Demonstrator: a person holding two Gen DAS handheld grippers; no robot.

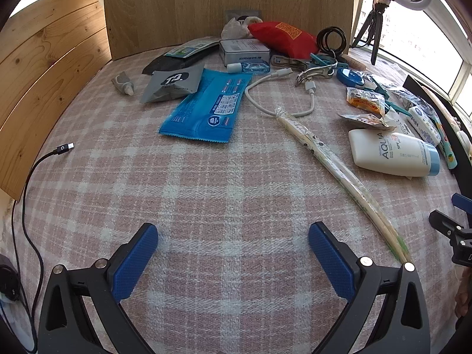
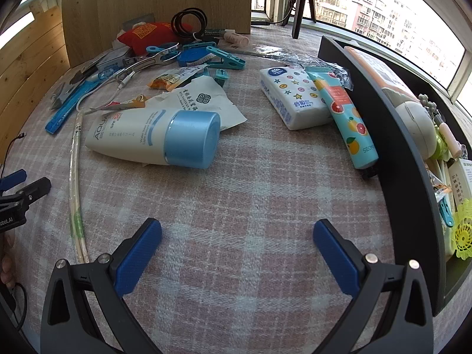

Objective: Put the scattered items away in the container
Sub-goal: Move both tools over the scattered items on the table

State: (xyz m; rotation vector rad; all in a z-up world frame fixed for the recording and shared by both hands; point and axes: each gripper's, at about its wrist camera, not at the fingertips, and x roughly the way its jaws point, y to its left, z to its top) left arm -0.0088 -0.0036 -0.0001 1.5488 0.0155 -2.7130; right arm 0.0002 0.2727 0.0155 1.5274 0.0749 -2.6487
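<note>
Scattered items lie on a pink plaid cloth. In the left wrist view: a blue wipes pack (image 1: pixel 206 107), a grey sachet (image 1: pixel 172 82), a white cable (image 1: pixel 277 94), wrapped chopsticks (image 1: pixel 339 171) and a white AQUA bottle (image 1: pixel 392 153). My left gripper (image 1: pixel 233 253) is open and empty, low over bare cloth. In the right wrist view the AQUA bottle (image 2: pixel 153 137) lies ahead left, a tissue pack (image 2: pixel 295 96) and a fruit-print tube (image 2: pixel 345 115) ahead right. The black container (image 2: pixel 392 135) stands at the right with several items inside. My right gripper (image 2: pixel 237 250) is open and empty.
A wooden board (image 1: pixel 230 8) stands at the back with a red pouch (image 1: pixel 283 38), coiled black cable (image 1: pixel 332 39), clips and a white box (image 1: pixel 244 51) before it. A black USB cable (image 1: pixel 44 159) lies at the left. A tripod (image 2: pixel 301 3) stands by the window.
</note>
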